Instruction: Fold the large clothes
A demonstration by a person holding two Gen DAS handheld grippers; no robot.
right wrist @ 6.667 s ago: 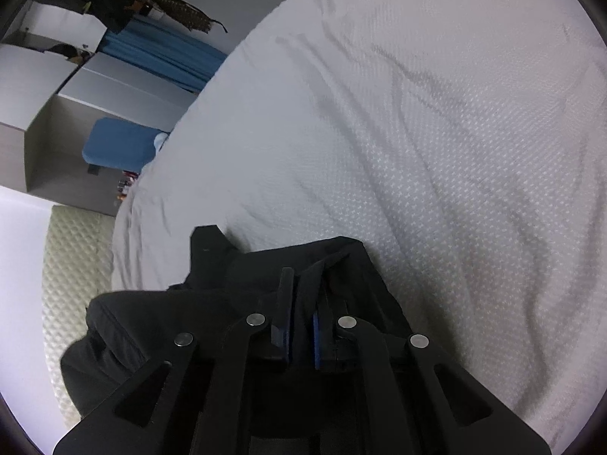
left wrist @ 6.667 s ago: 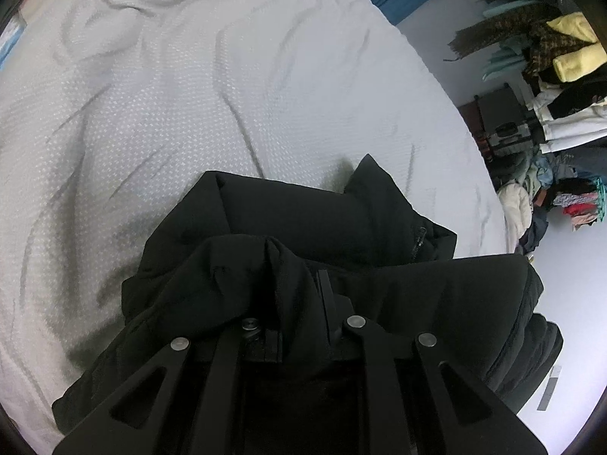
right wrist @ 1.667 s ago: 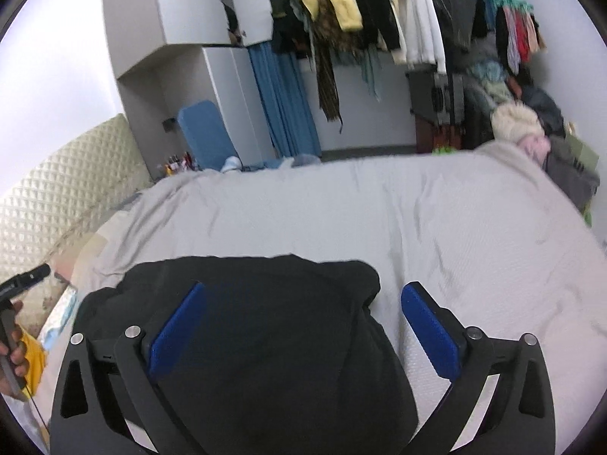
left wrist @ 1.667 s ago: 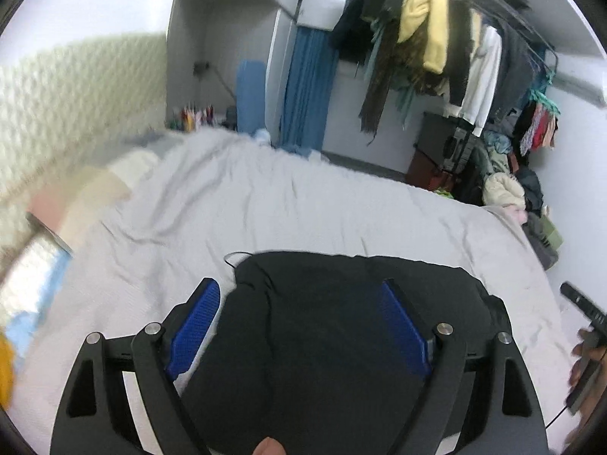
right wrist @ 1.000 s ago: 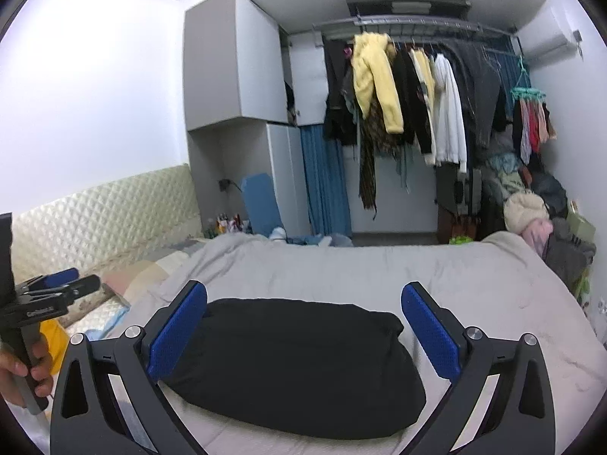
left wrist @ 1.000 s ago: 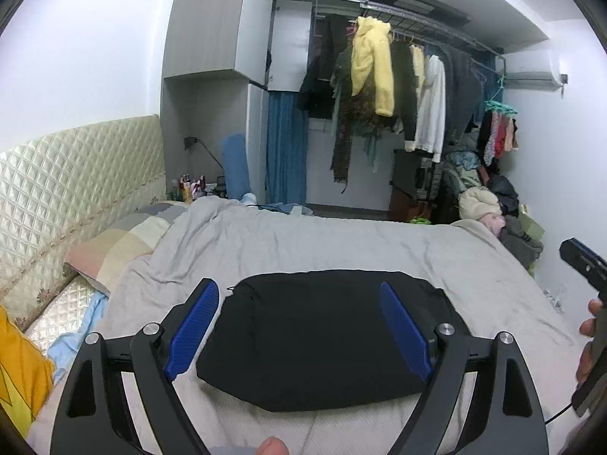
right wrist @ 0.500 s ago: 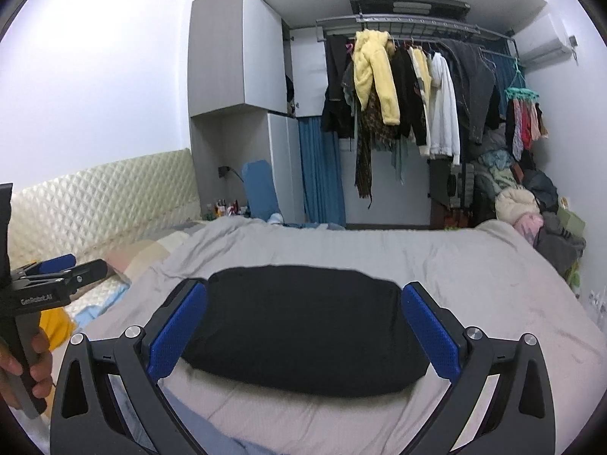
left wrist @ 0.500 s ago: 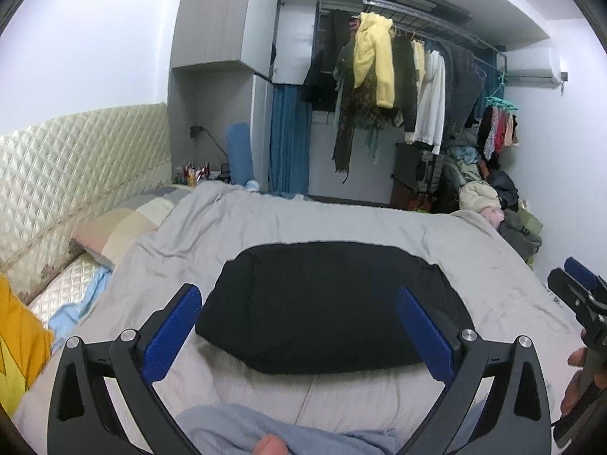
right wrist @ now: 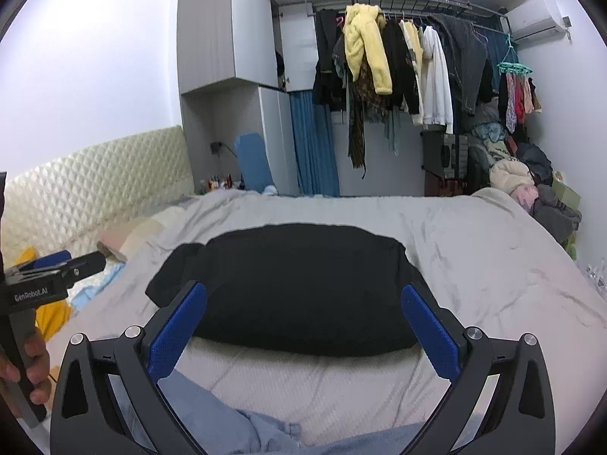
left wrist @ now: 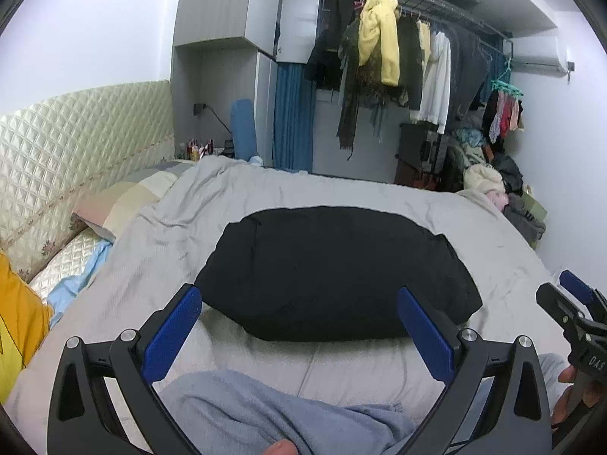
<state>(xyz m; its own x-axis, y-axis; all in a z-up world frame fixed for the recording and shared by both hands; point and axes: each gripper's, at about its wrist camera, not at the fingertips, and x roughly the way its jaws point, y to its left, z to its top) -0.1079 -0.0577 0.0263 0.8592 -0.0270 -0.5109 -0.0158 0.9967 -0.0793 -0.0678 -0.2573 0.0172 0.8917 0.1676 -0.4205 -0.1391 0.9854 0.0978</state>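
A black jacket (left wrist: 334,273) lies folded into a flat bundle in the middle of the grey bed (left wrist: 504,265). It also shows in the right wrist view as the same dark bundle (right wrist: 296,288). My left gripper (left wrist: 297,299) hovers in front of the jacket, its blue pads wide open and empty. My right gripper (right wrist: 303,294) is open too, short of the jacket's near edge. Each gripper appears in the other's view: the right gripper (left wrist: 569,311) at the right edge, the left gripper (right wrist: 57,269) at the left, hand-held.
Light blue fabric (left wrist: 265,409) fills the near bottom of both views. A quilted headboard (left wrist: 76,144), pillows (left wrist: 125,201) and a yellow item (left wrist: 15,333) are on the left. A full clothes rail (right wrist: 409,64) and a clothes pile (right wrist: 531,185) stand beyond the bed.
Both grippers have sunk and drawn back from the jacket, so light blue fabric now shows at the bottom. The left jaws have spread wider. The jacket has not moved.
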